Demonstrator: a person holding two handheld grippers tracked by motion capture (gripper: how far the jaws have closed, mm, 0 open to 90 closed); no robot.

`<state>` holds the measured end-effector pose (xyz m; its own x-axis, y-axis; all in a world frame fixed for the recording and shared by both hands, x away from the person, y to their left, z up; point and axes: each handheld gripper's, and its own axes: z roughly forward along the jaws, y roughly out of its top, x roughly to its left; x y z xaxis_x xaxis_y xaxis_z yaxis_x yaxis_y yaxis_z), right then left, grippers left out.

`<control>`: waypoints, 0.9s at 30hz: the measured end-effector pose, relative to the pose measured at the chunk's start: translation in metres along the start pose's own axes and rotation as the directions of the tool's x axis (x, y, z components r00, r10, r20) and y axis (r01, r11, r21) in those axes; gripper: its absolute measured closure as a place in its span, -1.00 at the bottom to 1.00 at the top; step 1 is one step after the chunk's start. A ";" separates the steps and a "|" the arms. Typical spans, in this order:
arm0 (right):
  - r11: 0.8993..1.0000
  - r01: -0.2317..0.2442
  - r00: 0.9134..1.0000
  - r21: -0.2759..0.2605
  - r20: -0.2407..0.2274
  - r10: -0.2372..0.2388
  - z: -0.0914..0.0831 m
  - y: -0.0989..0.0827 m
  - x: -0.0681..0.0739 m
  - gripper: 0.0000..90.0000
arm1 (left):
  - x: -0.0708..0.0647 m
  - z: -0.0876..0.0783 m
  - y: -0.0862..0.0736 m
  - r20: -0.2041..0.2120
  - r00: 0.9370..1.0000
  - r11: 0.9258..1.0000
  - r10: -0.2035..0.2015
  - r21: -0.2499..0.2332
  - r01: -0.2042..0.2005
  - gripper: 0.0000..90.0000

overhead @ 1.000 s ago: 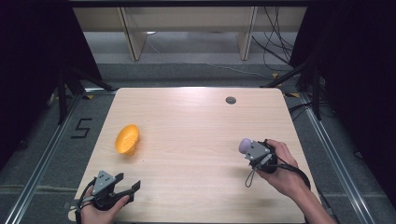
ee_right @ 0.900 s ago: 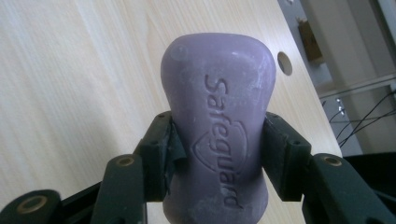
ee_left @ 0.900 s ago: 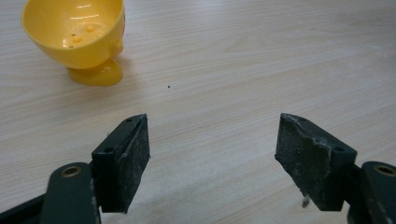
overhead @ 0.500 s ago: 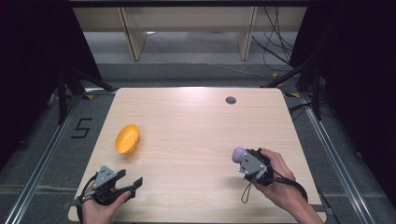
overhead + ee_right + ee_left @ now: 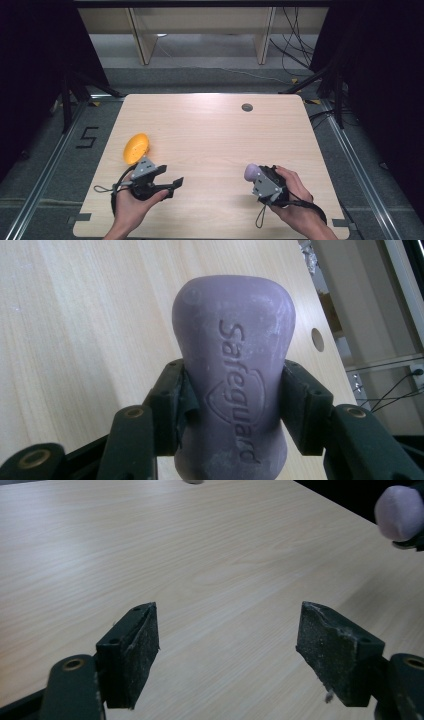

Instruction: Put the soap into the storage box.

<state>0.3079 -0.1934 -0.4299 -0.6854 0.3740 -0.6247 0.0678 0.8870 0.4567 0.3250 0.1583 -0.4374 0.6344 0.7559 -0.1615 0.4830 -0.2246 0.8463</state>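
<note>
The right gripper (image 5: 256,176) is held in the person's right hand (image 5: 295,200) over the near right part of the tabletop (image 5: 215,135). Its jaws are clamped on a purple soap bar (image 5: 232,385), one pad on each side of the bar's lower half. In the right gripper view the bar stands up between the jaws, its rounded end pointing away from the gripper, and the word "Safeguard" is pressed into its face. In the high view the bar's end shows as a pale purple knob at the gripper's tip, raised just above the wood.

The left gripper (image 5: 170,177) is held in the left hand (image 5: 131,202), well to the left of the soap bar and at about the same depth on the tabletop. Its jaws are spread wide with nothing between them; the left gripper view shows bare wood grain through the gap and the soap bar at the upper right edge.

An orange object (image 5: 135,148), rounded in outline, lies on the tabletop far left of the soap bar, just beyond the left gripper and apart from it.

A small dark round hole (image 5: 247,107) sits in the tabletop well beyond the soap bar, towards the far edge.
</note>
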 end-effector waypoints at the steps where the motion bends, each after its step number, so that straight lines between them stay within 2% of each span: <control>1: 1.000 0.003 1.000 0.005 0.004 -0.003 0.000 0.000 0.001 0.12 | -0.003 0.005 0.004 0.021 1.000 1.000 0.010 0.007 -0.010 -0.46; 2: 0.999 0.033 0.999 0.001 0.007 -0.033 0.000 0.000 -0.001 0.12 | -0.006 0.009 0.007 0.037 0.999 1.000 0.015 0.016 -0.016 -0.45; 3: 1.000 0.013 1.000 0.007 0.007 -0.013 0.000 0.000 0.001 0.12 | -0.009 0.013 0.010 0.050 0.999 1.000 0.014 0.022 -0.015 -0.45; 4: 1.000 0.012 1.000 0.009 0.005 -0.012 0.000 0.000 0.001 0.12 | -0.012 0.016 0.014 0.058 0.998 0.999 0.024 0.026 -0.026 -0.45; 5: 0.999 0.044 0.999 -0.001 0.003 -0.044 0.001 0.000 0.000 0.12 | -0.015 0.020 0.017 0.074 0.997 0.999 0.033 0.036 -0.036 -0.45; 6: 1.000 0.006 1.000 0.005 0.000 -0.006 0.000 0.000 0.003 0.12 | -0.019 0.024 0.021 0.083 0.996 0.998 0.037 0.037 -0.041 -0.45; 7: 1.000 -0.003 1.000 -0.003 -0.008 0.003 0.001 0.000 0.004 0.12 | -0.021 0.027 0.023 0.088 0.995 0.999 0.041 0.031 -0.044 -0.44; 10: 1.000 0.021 1.000 -0.012 -0.012 -0.021 0.001 0.001 0.004 0.12 | -0.032 0.037 0.031 0.130 0.991 0.998 0.040 0.039 -0.046 -0.43; 11: 1.000 0.017 1.000 -0.011 -0.015 -0.017 0.001 0.001 0.004 0.12 | -0.035 0.040 0.034 0.153 0.987 0.998 0.043 0.047 -0.050 -0.42; 12: 1.000 -0.011 1.000 -0.004 -0.020 0.011 0.001 0.001 0.006 0.12 | -0.038 0.043 0.036 0.160 0.986 0.998 0.045 0.044 -0.053 -0.42; 15: 1.000 -0.011 1.000 -0.006 -0.020 0.011 0.001 0.001 0.006 0.12 | -0.049 0.053 0.043 0.201 0.978 0.997 0.052 0.053 -0.063 -0.40; 18: 1.000 0.001 1.000 -0.011 -0.027 -0.001 0.002 0.001 0.007 0.12 | -0.058 0.062 0.050 0.239 0.969 0.994 0.056 0.074 -0.076 -0.38; 19: 1.000 0.002 1.000 -0.014 -0.030 -0.003 0.002 0.001 0.007 0.12 | -0.061 0.064 0.052 0.245 0.968 0.995 0.052 0.075 -0.072 -0.38; 20: 1.000 0.021 0.999 -0.019 -0.029 -0.021 0.003 0.002 0.007 0.12 | -0.063 0.067 0.054 0.259 0.964 0.994 0.054 0.079 -0.077 -0.37; 21: 1.000 0.003 0.999 -0.013 -0.033 -0.003 0.003 0.002 0.008 0.12 | -0.066 0.070 0.055 0.271 0.961 0.994 0.049 0.081 -0.073 -0.36; 22: 1.000 0.007 0.999 -0.018 -0.033 -0.008 0.003 0.002 0.009 0.12 | -0.068 0.073 0.057 0.285 0.957 0.993 0.050 0.086 -0.077 -0.35; 24: 0.999 0.026 0.999 -0.022 -0.037 -0.027 0.004 0.003 0.008 0.12 | -0.073 0.078 0.060 0.297 0.954 0.992 0.048 0.094 -0.079 -0.33; 25: 0.999 0.030 0.999 -0.024 -0.042 -0.031 0.005 0.004 0.009 0.12 | -0.075 0.081 0.061 0.294 0.955 0.992 0.041 0.101 -0.073 -0.32; 26: 0.999 0.029 0.999 -0.023 -0.040 -0.030 0.005 0.004 0.009 0.12 | -0.078 0.084 0.062 0.303 0.952 0.992 0.030 0.107 -0.065 -0.32; 27: 0.999 0.028 0.999 -0.024 -0.036 -0.029 0.005 0.004 0.009 0.12 | -0.079 0.087 0.063 0.318 0.947 0.992 0.032 0.107 -0.070 -0.31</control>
<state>0.3054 -0.1848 -0.4369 -0.7125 0.3380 -0.6149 0.0307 0.8905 0.4540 0.3580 0.0311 -0.4154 0.8087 0.5132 -0.2875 0.4997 -0.3414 0.7961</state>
